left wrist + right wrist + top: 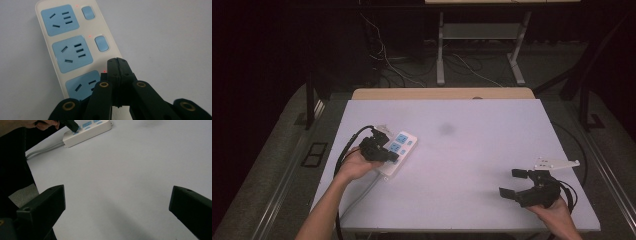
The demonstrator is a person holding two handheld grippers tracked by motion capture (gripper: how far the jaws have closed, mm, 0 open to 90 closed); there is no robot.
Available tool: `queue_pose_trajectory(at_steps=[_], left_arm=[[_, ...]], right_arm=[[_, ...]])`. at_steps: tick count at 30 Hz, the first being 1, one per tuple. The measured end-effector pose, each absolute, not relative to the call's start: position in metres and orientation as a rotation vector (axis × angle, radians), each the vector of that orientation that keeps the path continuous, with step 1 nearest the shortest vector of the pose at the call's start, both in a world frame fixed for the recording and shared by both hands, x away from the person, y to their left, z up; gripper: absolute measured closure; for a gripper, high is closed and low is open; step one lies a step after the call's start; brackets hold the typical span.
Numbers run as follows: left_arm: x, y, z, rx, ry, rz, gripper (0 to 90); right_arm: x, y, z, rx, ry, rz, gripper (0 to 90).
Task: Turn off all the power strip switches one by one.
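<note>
A white power strip [401, 146] with blue sockets and blue rocker switches lies on the left of the table. In the left gripper view the strip [67, 47] shows two free switches [101, 43], with a small red light beside each. My left gripper [117, 61] is shut with nothing held; its tips rest over the strip's near end, where they hide the third switch. From above, the left gripper [393, 156] sits on the strip's right edge. My right gripper [510, 182] is open and empty near the front right corner, with bare table between its jaws [117, 197].
The strip's grey cable [42, 150] runs off the table's front left edge [362, 192]. The white tabletop [472, 150] has a faint dark smudge [446, 129]. Beyond the far edge stand a table frame [440, 50] and loose floor cables [387, 60].
</note>
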State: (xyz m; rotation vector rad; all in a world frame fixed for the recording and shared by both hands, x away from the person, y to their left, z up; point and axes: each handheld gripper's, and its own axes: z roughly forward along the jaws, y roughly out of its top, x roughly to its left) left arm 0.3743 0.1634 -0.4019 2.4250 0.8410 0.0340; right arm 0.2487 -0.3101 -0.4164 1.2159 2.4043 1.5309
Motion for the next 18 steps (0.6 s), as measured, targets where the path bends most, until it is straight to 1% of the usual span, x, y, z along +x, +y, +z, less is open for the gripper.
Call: queue_pose_trajectory(at_steps=[6,10,18], left_arm=[[0.3746,0.1645,-0.4023,2.422,0.843,0.024,89.4],[0.3746,0.1678,-0.4046,2.383,0.868,0.003,89.4],[0.37,0.168,-0.4064,2.371,0.884,0.034,90.0]], right_arm=[[0.2489,-0.3106,-0.4165,1.219,2.402,1.531,0.3],[0.2487,-0.3109,-0.4163,1.221,2.399,1.533,0.3],[0.2477,-0.3113,-0.4148,1.218,2.395,1.534,0.3]])
